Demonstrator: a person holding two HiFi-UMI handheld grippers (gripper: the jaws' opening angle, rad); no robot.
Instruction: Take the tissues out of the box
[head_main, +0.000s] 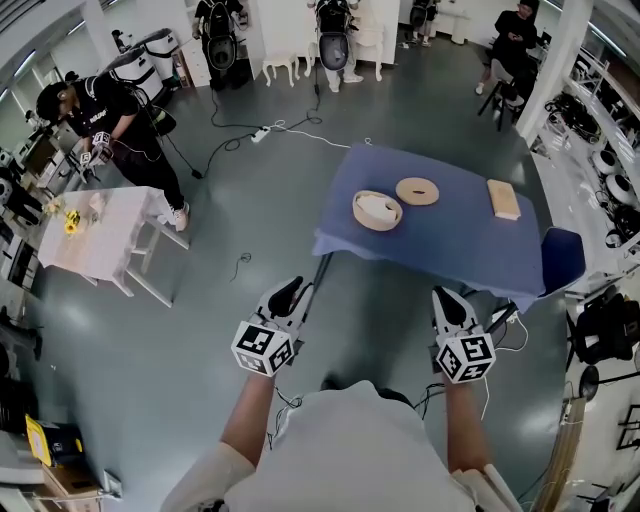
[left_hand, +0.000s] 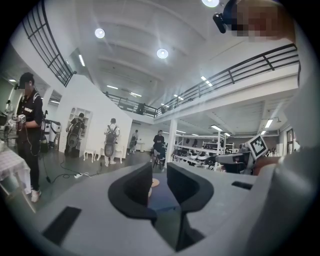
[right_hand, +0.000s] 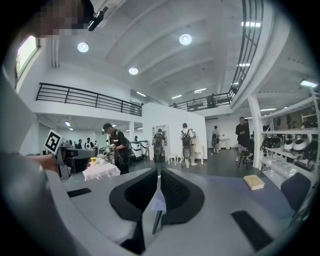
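Landmark for this entry: round wooden box (head_main: 358, 212), lid off, standing on the blue-covered counter (head_main: 440, 245).

1. Tissues (head_main: 379, 206): white, inside the box, top showing above the rim. None lies on the cloth around the box.
2. Lid (head_main: 417, 191): wooden ring with a centre hole, flat on the cloth just right of the box and slightly beyond it, not touching it.
3. Wooden block (head_main: 504, 198): flat on the cloth, well to the right of the box, past the lid.
4. My left tool (head_main: 289, 293): held off the counter, on my side of the box and to its left, well apart from it, pointing roughly level. In the left gripper view the 2 jaws stand spread with a clear gap. Nothing sits between them, and only the blue cloth shows through.
5. My right tool (head_main: 451, 299): also off the counter, on my side of the box and to its right, well apart from it. In the right gripper view the 2 jaws are pressed together along a thin seam. A small pale wedge shows low in that seam, and I cannot tell what it is.
6. Background: 1 person (head_main: 110, 115) stands at a white table (head_main: 95, 240) far to the left of the box. A blue chair (head_main: 562, 258) sits at the counter's right end, beyond the block.
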